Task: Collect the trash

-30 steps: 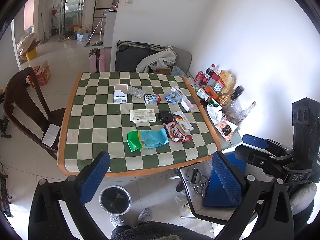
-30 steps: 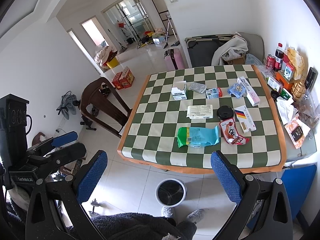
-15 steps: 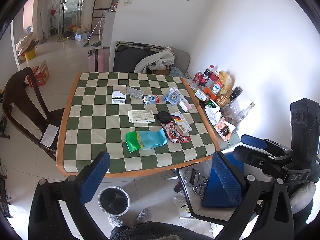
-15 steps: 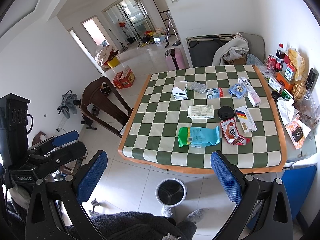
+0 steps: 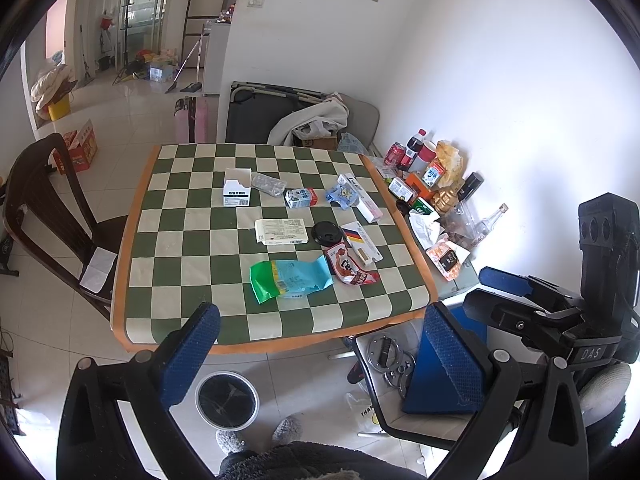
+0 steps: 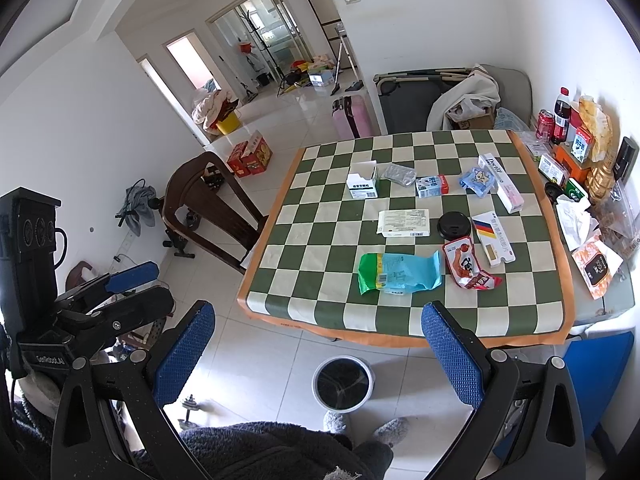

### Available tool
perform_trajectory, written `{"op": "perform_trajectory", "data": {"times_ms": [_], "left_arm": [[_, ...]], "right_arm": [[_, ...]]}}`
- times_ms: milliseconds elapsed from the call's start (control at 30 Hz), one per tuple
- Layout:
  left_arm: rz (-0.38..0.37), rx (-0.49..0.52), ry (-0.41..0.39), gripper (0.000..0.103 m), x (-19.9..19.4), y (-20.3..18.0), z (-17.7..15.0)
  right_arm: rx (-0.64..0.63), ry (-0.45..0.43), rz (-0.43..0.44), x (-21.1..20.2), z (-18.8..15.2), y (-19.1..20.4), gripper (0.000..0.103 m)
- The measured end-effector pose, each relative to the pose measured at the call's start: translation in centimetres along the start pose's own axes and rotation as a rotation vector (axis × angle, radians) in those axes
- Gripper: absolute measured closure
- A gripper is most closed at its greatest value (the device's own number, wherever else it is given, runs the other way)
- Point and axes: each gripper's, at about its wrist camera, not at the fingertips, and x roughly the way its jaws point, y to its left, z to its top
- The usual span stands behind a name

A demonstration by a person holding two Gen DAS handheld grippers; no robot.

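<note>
Trash lies on a green-and-white checked table: a green and blue bag, a red snack wrapper, a black cup lid, flat white boxes, a small milk carton. A round trash bin stands on the floor by the table's near edge. My left gripper and right gripper are both open and empty, held above the floor before the table.
A dark wooden chair stands left of the table. Bottles, cans and packets crowd a side surface along the right wall. A blue box and metal weights sit on the floor at the right.
Both views have shifted only slightly; the table sits a little lower and closer. Both grippers stay open and empty.
</note>
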Motion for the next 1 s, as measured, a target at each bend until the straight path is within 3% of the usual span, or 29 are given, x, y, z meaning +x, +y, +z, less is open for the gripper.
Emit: {"op": "perform_trajectory", "data": {"times_ms": [1000], "left_arm": [[-0.004, -0.002, -0.003, 0.000, -0.3, 0.5, 0.0]], "right_arm": [[-0.001, -0.001, 0.003, -0.1, -0.1, -0.8, 0.000]]}}
